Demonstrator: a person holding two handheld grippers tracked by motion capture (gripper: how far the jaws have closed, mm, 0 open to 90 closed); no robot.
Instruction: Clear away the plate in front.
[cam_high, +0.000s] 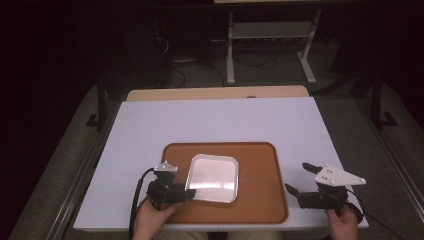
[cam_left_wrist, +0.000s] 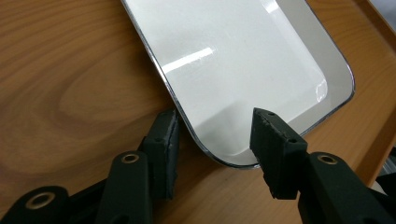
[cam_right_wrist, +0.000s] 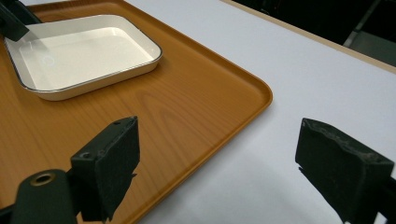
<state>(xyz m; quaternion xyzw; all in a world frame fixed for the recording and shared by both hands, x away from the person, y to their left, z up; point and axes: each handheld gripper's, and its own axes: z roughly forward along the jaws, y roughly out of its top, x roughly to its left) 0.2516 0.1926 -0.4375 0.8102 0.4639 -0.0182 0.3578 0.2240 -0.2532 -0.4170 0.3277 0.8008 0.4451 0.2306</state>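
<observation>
A white square dish with a thin metallic rim lies on a brown wooden tray. My left gripper is open at the dish's near-left corner. In the left gripper view its jaws straddle the rim of the dish: one over the tray, the other over the dish's inside; the gripper holds nothing. My right gripper is wide open at the tray's right edge. In its own view, that gripper has one jaw over the tray and one over the table, well apart from the dish.
The tray rests on a white table board with a wooden strip along its far side. Beyond it a white metal stand and cables sit on the dark floor. The board lies bare to the tray's left, right and far side.
</observation>
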